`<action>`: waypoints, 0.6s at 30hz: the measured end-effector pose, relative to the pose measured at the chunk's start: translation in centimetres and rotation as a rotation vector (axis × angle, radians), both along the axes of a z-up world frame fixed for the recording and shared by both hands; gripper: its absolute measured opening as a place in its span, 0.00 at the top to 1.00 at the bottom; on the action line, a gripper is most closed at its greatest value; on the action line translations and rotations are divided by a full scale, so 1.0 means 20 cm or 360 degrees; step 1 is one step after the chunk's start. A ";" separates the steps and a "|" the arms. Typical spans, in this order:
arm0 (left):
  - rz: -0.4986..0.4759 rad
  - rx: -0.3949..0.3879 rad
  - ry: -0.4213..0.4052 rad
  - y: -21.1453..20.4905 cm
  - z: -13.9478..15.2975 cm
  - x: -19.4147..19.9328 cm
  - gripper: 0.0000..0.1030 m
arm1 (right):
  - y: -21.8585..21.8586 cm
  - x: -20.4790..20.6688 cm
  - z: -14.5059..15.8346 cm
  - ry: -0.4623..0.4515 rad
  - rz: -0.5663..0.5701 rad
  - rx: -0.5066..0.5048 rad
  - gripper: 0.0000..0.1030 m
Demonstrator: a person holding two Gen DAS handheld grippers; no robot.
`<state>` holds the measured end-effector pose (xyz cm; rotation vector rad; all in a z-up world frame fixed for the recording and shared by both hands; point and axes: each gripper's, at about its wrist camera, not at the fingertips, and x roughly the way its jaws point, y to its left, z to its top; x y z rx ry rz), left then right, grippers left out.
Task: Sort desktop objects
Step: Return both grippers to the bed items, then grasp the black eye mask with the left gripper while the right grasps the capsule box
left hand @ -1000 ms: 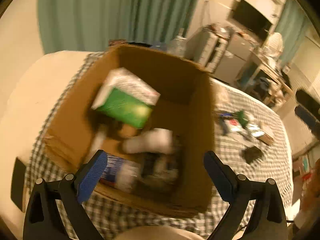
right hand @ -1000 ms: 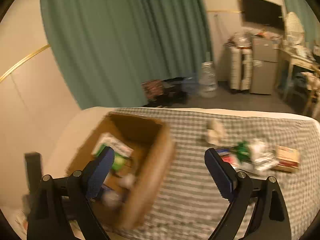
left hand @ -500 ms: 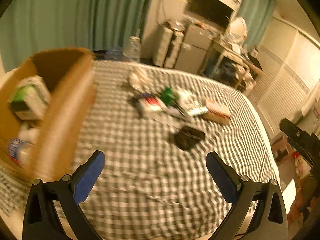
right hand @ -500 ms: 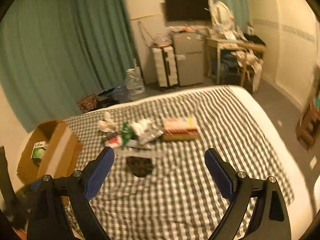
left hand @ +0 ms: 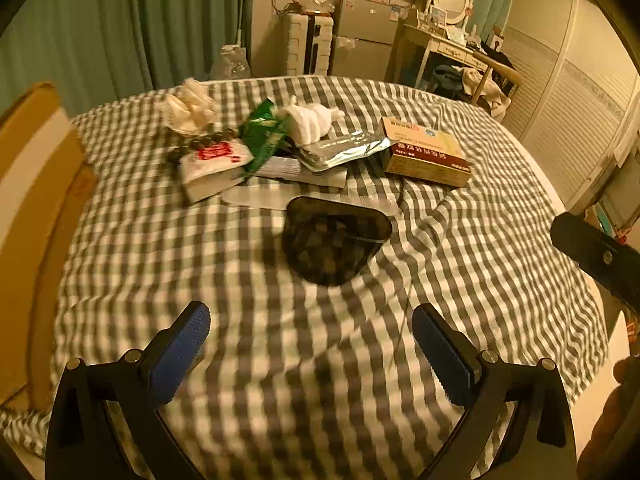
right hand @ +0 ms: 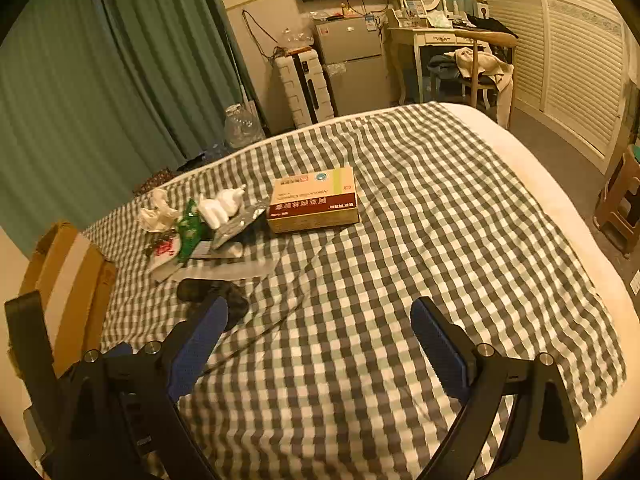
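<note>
Cardboard box (left hand: 28, 216) at far left of dark pouch (left hand: 334, 240); keep your left gripper (left hand: 310, 344) clear of its wall. Left gripper spread wide, empty, just short of pouch. Pouch looks soft; you may pinch checked cloth (left hand: 280, 360) with it. Behind pouch: tissue pack (left hand: 212, 162), green packet (left hand: 262, 136), foil sachet (left hand: 344, 148), medicine box (left hand: 426, 152), overlapping, so dragging one may scatter others. Right gripper (right hand: 320, 344) spread wide, empty, right of pouch.
</note>
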<state>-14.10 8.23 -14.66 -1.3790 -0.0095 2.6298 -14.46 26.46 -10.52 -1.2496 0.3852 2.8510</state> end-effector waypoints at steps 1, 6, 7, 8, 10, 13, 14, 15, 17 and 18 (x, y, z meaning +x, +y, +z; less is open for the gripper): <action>0.0005 -0.0017 0.0000 0.02 -0.03 -0.04 0.00 | 0.00 -0.03 -0.02 -0.0007 0.0006 0.0016 0.09; 0.0041 -0.0018 -0.0027 0.06 -0.13 -0.20 0.00 | 0.03 -0.18 0.01 0.0013 0.0143 0.0157 0.09; 0.0059 -0.0020 -0.0030 0.07 -0.15 -0.22 0.00 | 0.03 -0.22 0.02 0.0017 0.0191 0.0200 0.09; 0.0087 -0.0032 -0.0033 0.08 -0.17 -0.25 0.00 | 0.02 -0.28 0.04 0.0026 0.0285 0.0271 0.09; 0.0126 -0.0060 -0.0033 0.09 -0.20 -0.29 0.00 | 0.00 -0.39 0.06 0.0012 0.0466 0.0410 0.09; 0.0154 -0.0084 -0.0036 0.10 -0.22 -0.33 0.00 | -0.08 -0.58 0.03 -0.0062 0.0808 0.0777 0.09; 0.0162 -0.0086 -0.0028 0.10 -0.22 -0.33 0.00 | -0.10 -0.62 0.01 -0.0101 0.0912 0.0848 0.09; 0.0171 -0.0090 -0.0017 0.10 -0.22 -0.34 0.00 | -0.14 -0.66 -0.01 -0.0158 0.1062 0.0913 0.09; 0.0180 -0.0084 0.0000 0.10 -0.22 -0.34 0.00 | -0.20 -0.71 -0.05 -0.0248 0.1268 0.0979 0.11; 0.0189 -0.0081 0.0006 0.09 -0.22 -0.34 0.00 | -0.23 -0.73 -0.07 -0.0276 0.1338 0.1032 0.11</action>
